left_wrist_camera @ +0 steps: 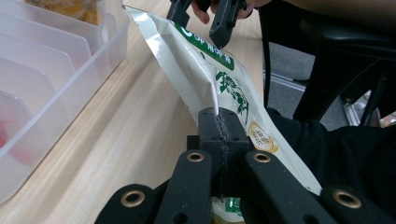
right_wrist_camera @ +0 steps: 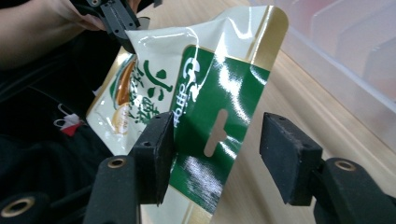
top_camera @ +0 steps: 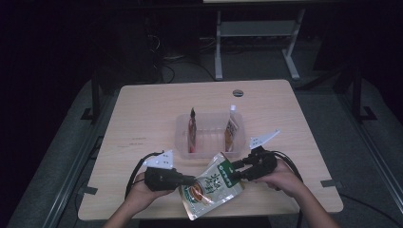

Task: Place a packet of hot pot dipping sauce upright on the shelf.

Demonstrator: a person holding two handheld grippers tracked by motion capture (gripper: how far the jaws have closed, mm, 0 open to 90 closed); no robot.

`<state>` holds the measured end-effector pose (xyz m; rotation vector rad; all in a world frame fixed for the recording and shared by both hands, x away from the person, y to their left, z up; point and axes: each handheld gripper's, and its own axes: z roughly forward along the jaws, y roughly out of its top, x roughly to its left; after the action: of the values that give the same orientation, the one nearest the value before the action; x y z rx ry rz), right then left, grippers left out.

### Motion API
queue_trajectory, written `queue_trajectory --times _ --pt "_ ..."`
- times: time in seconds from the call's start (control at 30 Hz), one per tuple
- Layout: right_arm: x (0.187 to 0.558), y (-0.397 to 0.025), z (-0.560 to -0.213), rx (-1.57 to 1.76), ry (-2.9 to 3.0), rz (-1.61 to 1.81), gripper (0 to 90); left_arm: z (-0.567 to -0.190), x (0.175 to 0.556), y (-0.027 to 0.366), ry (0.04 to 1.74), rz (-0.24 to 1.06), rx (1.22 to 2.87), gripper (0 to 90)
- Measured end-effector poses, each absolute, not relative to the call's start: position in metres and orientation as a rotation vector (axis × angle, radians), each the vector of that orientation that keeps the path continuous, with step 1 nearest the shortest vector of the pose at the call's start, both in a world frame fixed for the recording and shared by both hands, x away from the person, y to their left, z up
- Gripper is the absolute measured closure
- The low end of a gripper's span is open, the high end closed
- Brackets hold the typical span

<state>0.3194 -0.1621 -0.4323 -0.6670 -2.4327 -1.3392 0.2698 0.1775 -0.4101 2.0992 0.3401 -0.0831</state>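
The room beyond the table (top_camera: 142, 109) was dark, and the print on the pouch (top_camera: 211, 184) was too small to read from the high view. Two packets stood in the clear plastic bin (top_camera: 210, 134), one red (top_camera: 192, 133) and one brownish (top_camera: 231, 130), their labels illegible; the bin's dividers were cut off at the edge of the left gripper view.

The pouch was held above the table's near edge, just in front of the bin, with bare wood open to the left and right. Its long axis ran diagonally, the green header toward the right gripper (top_camera: 236, 170) and the bottom toward the person.

The left gripper (left_wrist_camera: 219, 122) was clamped tight on the pouch's side edge. The right gripper's jaws stood spread on either side of the green header; one pad (right_wrist_camera: 161, 149) possibly touched the film, though the view left that uncertain.
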Motion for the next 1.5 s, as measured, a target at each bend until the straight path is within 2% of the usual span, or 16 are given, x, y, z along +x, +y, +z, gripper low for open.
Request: queue_trajectory --times 0.17,0.33,0.5,0.57,0.87,1.3,1.5 --pt "0.319 -0.16 -0.432 -0.624 -2.397 -1.335 52.9 -0.41 0.271 0.178 0.351 -0.077 2.095 90.0" --pt "0.318 -0.163 -0.429 -0.622 -2.381 -1.371 67.2 -0.411 0.274 0.181 0.361 -0.061 2.094 90.0" --pt "0.315 -0.164 -0.426 -0.606 -2.344 -1.385 70.7 -0.41 0.276 0.18 0.352 -0.049 2.081 90.0" --pt "0.314 -0.163 -0.425 -0.58 -2.34 -1.391 76.2 -0.41 0.276 0.179 0.346 -0.04 2.088 90.0" --pt "0.309 -0.161 -0.424 -0.528 -2.364 -1.378 89.0 -0.411 0.28 0.178 0.346 -0.02 2.094 90.0" --pt "0.307 -0.154 -0.413 -0.454 -2.349 -1.449 90.0 -0.414 0.289 0.183 0.385 0.041 2.096 88.7" --pt "0.303 -0.146 -0.401 -0.397 -2.319 -1.512 90.0 -0.414 0.291 0.185 0.402 0.05 2.092 78.6"
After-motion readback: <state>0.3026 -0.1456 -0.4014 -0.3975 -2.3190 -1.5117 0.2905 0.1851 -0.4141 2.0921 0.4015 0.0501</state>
